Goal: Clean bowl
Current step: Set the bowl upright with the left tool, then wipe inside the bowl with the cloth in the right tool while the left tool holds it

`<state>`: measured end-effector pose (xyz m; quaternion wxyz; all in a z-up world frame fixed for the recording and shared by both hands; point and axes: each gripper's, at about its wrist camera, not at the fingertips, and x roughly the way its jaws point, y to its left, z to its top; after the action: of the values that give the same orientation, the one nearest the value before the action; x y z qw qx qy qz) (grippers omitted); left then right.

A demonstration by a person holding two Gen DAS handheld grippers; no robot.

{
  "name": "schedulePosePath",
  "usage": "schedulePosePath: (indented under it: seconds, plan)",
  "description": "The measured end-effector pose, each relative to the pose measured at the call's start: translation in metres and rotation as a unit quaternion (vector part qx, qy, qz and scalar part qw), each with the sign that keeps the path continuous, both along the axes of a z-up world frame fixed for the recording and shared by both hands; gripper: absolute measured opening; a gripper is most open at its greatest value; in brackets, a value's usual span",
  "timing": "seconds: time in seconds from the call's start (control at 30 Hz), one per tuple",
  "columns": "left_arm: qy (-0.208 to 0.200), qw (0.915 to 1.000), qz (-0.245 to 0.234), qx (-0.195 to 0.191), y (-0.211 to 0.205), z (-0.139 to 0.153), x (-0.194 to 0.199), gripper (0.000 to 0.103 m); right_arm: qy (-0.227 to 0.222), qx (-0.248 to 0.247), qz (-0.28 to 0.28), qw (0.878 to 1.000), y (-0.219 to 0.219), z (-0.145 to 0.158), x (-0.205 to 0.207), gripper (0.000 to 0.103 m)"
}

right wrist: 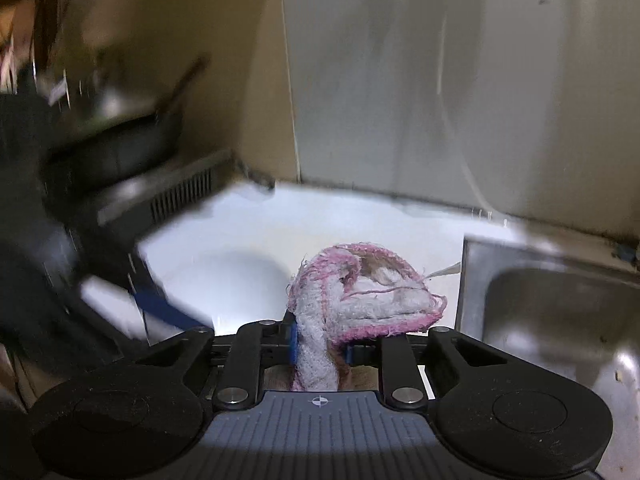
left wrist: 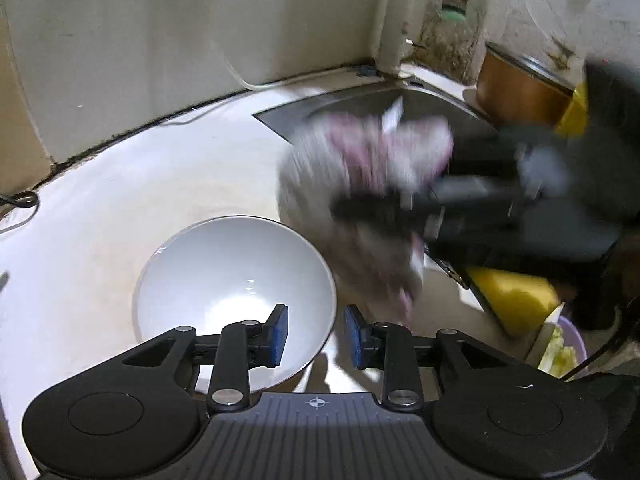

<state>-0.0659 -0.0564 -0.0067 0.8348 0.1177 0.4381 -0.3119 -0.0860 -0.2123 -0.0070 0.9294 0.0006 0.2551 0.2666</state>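
We see the bowl point(left wrist: 236, 292), white and upright, on the pale worktop point(left wrist: 120, 200), to the left of the steel sink point(right wrist: 552, 320). Our left tool point(left wrist: 316, 334) is released: its blue pads point(left wrist: 279, 330) stand apart, one inside the bowl above the near wall, the other just outside the rim, so the rim runs between them. Whether either pad touches the bowl we cannot tell.

Our right tool point(right wrist: 322, 342) is clenched on a cloth point(right wrist: 360, 296), white with frayed pink edging and some brownish stains. The cloth bunches up past the fingers and hangs down between them. In the left wrist view this tool and its cloth are blurred, above the worktop between the bowl and the sink, just right of the bowl's far rim.

Beyond the sink, by the wall, stands a copper-coloured pot point(left wrist: 520, 88), and something yellow point(left wrist: 512, 300) lies at the sink's near side. Left of the bowl, in the right wrist view, a dark pan point(right wrist: 116, 140) sits on a stove point(right wrist: 168, 196), both blurred.
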Motion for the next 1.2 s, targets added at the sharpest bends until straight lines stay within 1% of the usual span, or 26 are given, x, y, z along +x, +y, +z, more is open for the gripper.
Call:
schedulePosePath:
  seconds: [0.07,0.13,0.17,0.27,0.3,0.33,0.37,0.43,0.5,0.67,0.73,0.8,0.87,0.97,1.03,1.07,1.13,1.2]
  plan:
    - [0.002,0.9996,-0.018,0.02,-0.011,-0.009,-0.003,0.029,-0.013,0.025,0.02,0.999,0.0,0.017,0.004,0.02]
    - [-0.002,0.9988,-0.038,0.031,-0.011,-0.008,-0.008,0.029,-0.012,0.051,0.053,0.997,0.006,0.027,0.011,0.02]
    - [0.001,0.9983,-0.048,0.035,-0.009,-0.008,-0.01,0.025,-0.006,0.055,0.07,0.996,0.012,0.029,0.015,0.02]
    - [0.009,0.997,-0.063,0.043,-0.001,-0.007,-0.015,0.024,0.041,0.039,0.122,0.991,0.043,0.017,0.035,0.02]
    - [0.011,0.9967,-0.063,0.051,0.003,-0.009,-0.016,0.024,0.048,0.02,0.126,0.991,0.052,0.011,0.039,0.02]
    - [0.013,0.9964,-0.062,0.056,0.006,-0.01,-0.017,0.027,0.052,-0.009,0.127,0.99,0.062,0.003,0.043,0.02]
    - [0.013,0.9967,-0.058,0.055,0.008,-0.011,-0.016,0.028,0.05,-0.029,0.127,0.99,0.068,0.0,0.044,0.02]
    - [0.015,0.9974,-0.049,0.051,0.013,-0.012,-0.016,0.03,0.025,-0.07,0.114,0.991,0.071,0.002,0.04,0.02]
    - [0.014,0.9974,-0.049,0.052,0.014,-0.013,-0.017,0.03,0.018,-0.081,0.097,0.992,0.065,0.005,0.037,0.02]
    - [0.015,0.9971,-0.053,0.052,0.013,-0.015,-0.015,0.03,0.024,-0.092,0.038,0.995,0.038,0.006,0.037,0.02]
    - [0.016,0.9972,-0.052,0.052,0.013,-0.015,-0.015,0.03,0.02,-0.094,0.025,0.995,0.031,0.008,0.033,0.02]
    - [0.017,0.9975,-0.049,0.049,0.015,-0.015,-0.017,0.03,0.011,-0.079,0.031,0.996,0.03,0.015,0.03,0.02]
    - [0.018,0.9977,-0.046,0.046,0.016,-0.015,-0.018,0.03,0.008,-0.034,0.073,0.997,0.034,0.028,0.023,0.02]
    - [0.017,0.9977,-0.046,0.046,0.017,-0.016,-0.018,0.03,0.027,-0.008,0.13,0.991,0.052,0.03,0.025,0.02]
    - [0.018,0.9977,-0.047,0.046,0.018,-0.016,-0.017,0.03,0.065,-0.009,0.162,0.985,0.064,0.019,0.036,0.02]
    - [0.018,0.9977,-0.047,0.046,0.018,-0.016,-0.017,0.03,0.076,-0.015,0.169,0.982,0.067,0.014,0.04,0.02]
    - [0.018,0.9976,-0.048,0.046,0.019,-0.016,-0.016,0.031,0.083,-0.046,0.168,0.981,0.073,0.003,0.045,0.02]
    - [0.018,0.9976,-0.049,0.046,0.019,-0.016,-0.015,0.032,0.084,-0.064,0.164,0.981,0.073,0.001,0.046,0.02]
